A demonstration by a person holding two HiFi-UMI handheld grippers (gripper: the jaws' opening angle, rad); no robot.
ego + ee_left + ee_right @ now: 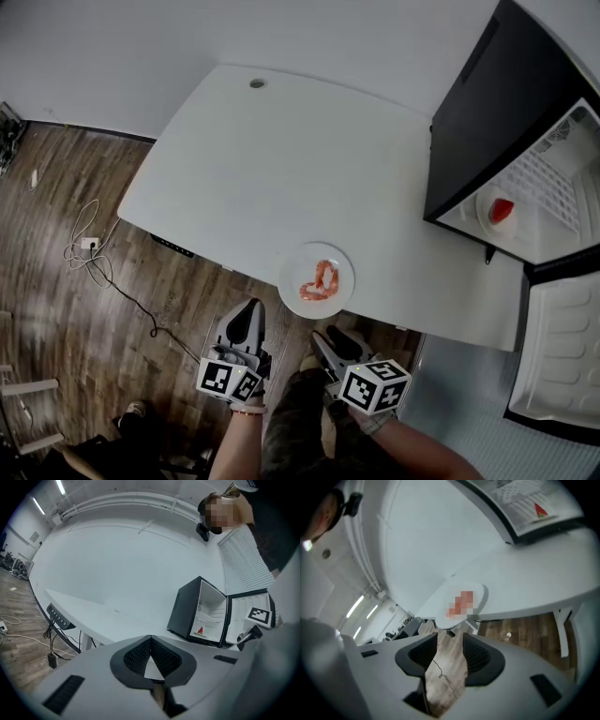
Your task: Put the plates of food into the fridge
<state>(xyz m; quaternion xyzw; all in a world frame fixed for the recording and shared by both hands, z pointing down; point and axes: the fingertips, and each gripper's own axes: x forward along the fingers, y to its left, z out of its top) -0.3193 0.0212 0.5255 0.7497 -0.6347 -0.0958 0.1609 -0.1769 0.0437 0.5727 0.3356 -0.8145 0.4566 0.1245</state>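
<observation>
right hand-held gripper empty, shrimp plate on table, red-food plate in fridge

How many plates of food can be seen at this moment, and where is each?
2. One plate lies on the table near its front edge, holding orange food. The other plate, with red food, stands inside the open fridge. Part of the fridge's inside is out of view.

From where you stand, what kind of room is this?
Probably an office or lab, not a kitchen: a big white desk with a small fridge open on it, loose cables on the wooden floor.
</observation>
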